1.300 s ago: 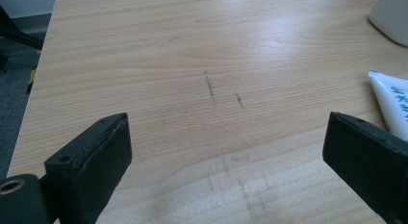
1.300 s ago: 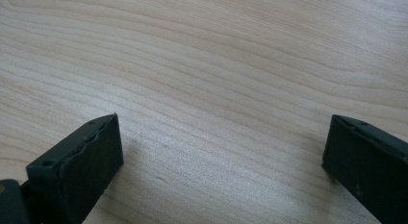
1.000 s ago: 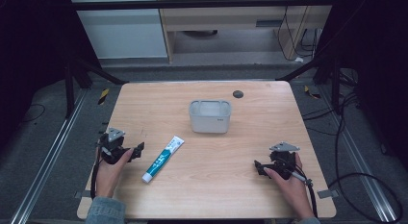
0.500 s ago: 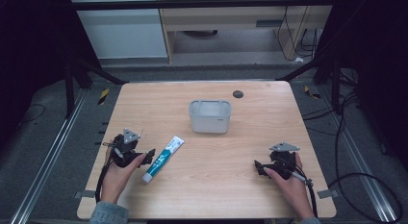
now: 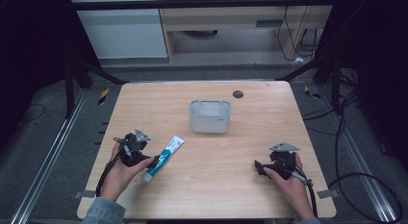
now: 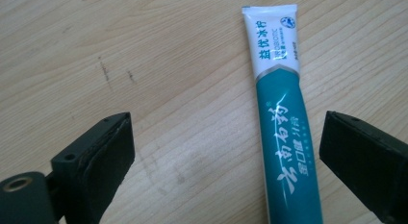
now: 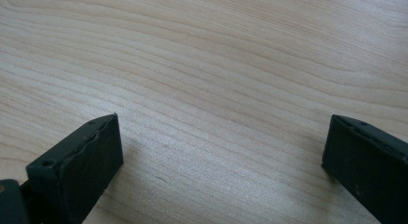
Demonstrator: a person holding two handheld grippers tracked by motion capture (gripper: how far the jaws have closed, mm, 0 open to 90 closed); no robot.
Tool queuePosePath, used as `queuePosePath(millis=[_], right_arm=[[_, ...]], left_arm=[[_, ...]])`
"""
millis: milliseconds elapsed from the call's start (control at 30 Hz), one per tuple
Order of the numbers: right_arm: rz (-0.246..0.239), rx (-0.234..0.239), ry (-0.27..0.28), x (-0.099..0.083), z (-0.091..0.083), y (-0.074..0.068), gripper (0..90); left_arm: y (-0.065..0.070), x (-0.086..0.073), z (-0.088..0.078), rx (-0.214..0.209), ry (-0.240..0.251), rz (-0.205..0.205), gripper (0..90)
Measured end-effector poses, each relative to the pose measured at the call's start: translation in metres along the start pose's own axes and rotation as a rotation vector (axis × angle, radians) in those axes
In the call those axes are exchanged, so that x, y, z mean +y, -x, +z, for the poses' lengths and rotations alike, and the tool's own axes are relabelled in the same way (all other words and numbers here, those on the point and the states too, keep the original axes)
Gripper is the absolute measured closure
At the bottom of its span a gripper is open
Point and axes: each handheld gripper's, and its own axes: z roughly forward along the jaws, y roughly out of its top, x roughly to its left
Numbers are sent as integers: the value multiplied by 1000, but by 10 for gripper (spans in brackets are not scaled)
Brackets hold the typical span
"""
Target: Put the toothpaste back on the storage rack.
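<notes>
Left gripper [image 5: 153, 162] at a toothpaste tube [image 5: 163, 158] on a wooden table [image 5: 211, 185]; right gripper [image 5: 260, 168] idle.

High view: the teal-and-white tube lay flat near the table's front left, slanted with its white end pointing toward a grey container [image 5: 210, 116] at the centre; the left gripper sat at the tube's lower end, the right gripper rested well apart near the front right, and a small dark disc [image 5: 237, 94] lay beyond the container. Left gripper view: the jaws stood wide apart, gripping nothing, with the tube [image 6: 284, 132] lying between them, nearer the right-hand jaw. Right gripper view: the jaws were spread wide over bare wood, holding nothing.
</notes>
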Motion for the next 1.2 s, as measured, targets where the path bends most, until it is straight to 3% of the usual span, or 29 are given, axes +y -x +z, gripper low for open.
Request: queuePosePath(millis=[133, 433, 567, 733, 867, 933, 1200], right_arm=[[-2, 0, 0, 0, 0, 0, 7], [-2, 0, 0, 0, 0, 0, 7], [-2, 0, 0, 0, 0, 0, 7], [-2, 0, 0, 0, 0, 0, 7], [-2, 0, 0, 0, 0, 0, 7], [-3, 1, 0, 0, 0, 0, 7], [-5, 4, -1, 0, 0, 0, 7]], left_arm=[[4, 9, 5, 12, -41, 33, 89], [10, 23, 22, -17, -102, 68, 162], [13, 28, 29, -56, -127, 57, 220], [18, 34, 37, -63, -158, 80, 308], [20, 37, 43, -70, -175, 74, 362], [21, 38, 49, -74, -204, 79, 378], [26, 41, 58, -77, -234, 66, 419]])
